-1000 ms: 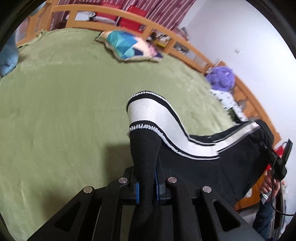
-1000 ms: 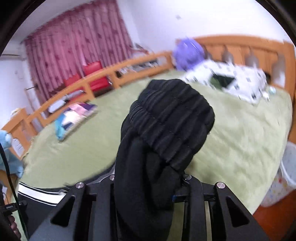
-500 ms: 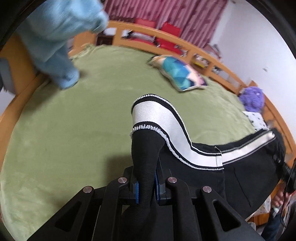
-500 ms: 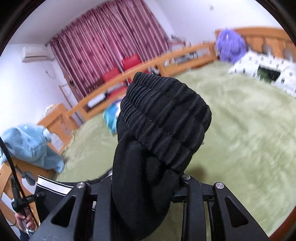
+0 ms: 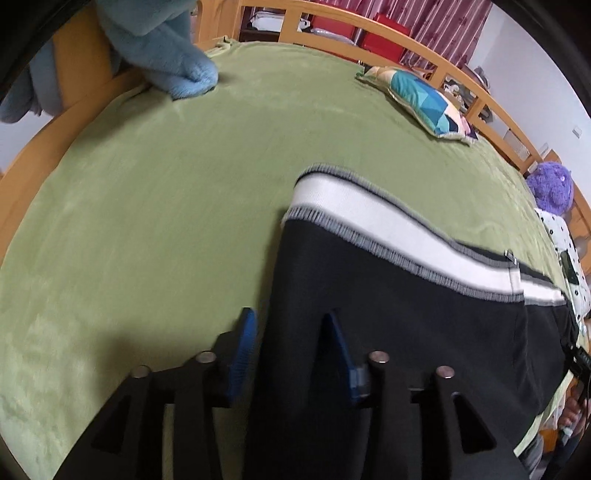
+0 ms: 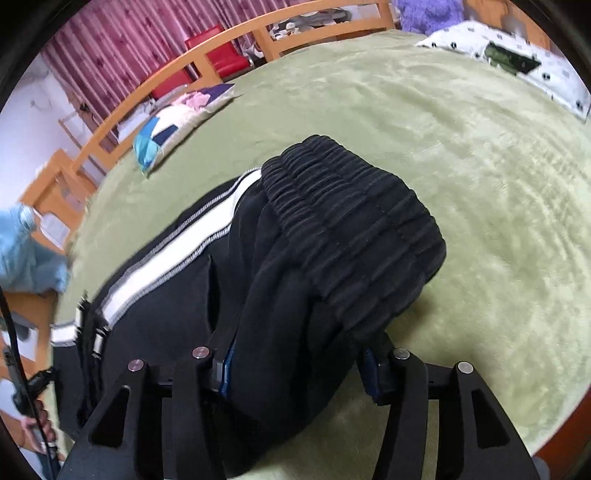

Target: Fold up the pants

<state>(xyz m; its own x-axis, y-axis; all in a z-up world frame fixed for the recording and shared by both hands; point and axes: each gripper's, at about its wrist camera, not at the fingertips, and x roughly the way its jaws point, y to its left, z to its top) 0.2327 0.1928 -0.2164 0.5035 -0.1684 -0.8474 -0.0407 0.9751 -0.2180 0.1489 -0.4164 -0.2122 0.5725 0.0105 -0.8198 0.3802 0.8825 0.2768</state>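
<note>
Black pants (image 5: pixel 406 314) with a white side stripe (image 5: pixel 369 218) lie stretched across the green blanket (image 5: pixel 166 184) of a bed. In the left wrist view the leg end runs between the blue pads of my left gripper (image 5: pixel 290 332). Its jaws are opening and the left pad stands clear of the cloth. In the right wrist view the ribbed black waistband (image 6: pixel 351 214) of the pants (image 6: pixel 166 295) bulges up between the fingers of my right gripper (image 6: pixel 295 354). Those jaws are also opening, and the cloth rests loosely between them on the blanket.
A patchwork cushion (image 5: pixel 424 99) lies at the far side near the wooden bed rail (image 5: pixel 332 22). A light blue plush (image 5: pixel 162 48) hangs over the left corner, and a purple plush (image 5: pixel 550 184) and a spotted white pillow (image 6: pixel 517 62) sit at the right. A person's hand (image 6: pixel 37 424) shows at the bed's edge.
Both grippers came down toward the bed and their jaws spread apart from a tight pinch. The pants, held up before, now lie flat on the blanket.
</note>
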